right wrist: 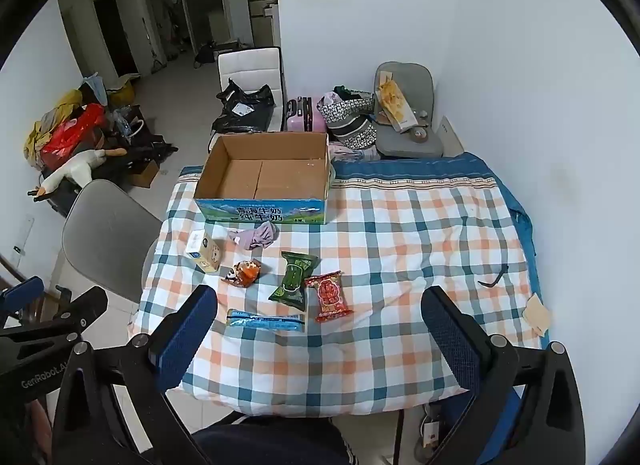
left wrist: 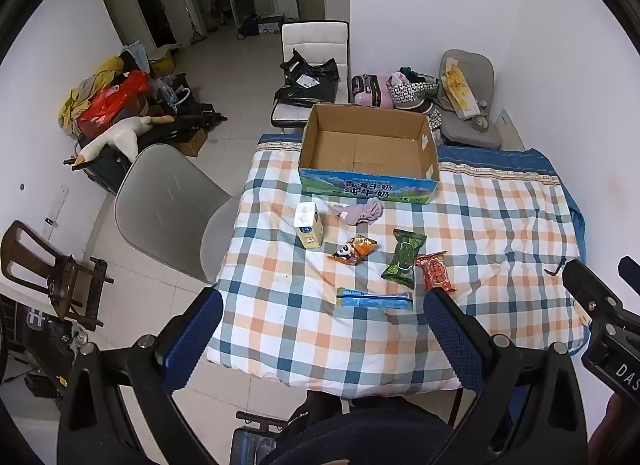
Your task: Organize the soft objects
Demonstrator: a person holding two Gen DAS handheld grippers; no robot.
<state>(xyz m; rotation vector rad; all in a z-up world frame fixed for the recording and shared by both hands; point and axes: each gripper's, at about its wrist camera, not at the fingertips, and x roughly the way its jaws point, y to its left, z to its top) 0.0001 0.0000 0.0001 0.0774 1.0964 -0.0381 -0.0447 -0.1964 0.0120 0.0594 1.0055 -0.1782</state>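
Left gripper and right gripper hover side by side above the near edge of the checked quilt, both spread wide, empty. Snack packets and a crumpled cloth lie before the empty cardboard box.

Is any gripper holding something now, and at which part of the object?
Nothing is held. The left gripper and the right gripper are both open, above the near edge of the table.

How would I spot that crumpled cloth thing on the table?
Start at the open cardboard box on the checked tablecloth. Just in front of its printed blue side lies the purple cloth, bunched up. Unlike the shiny snack packets nearby, it is soft, matte and shapeless.
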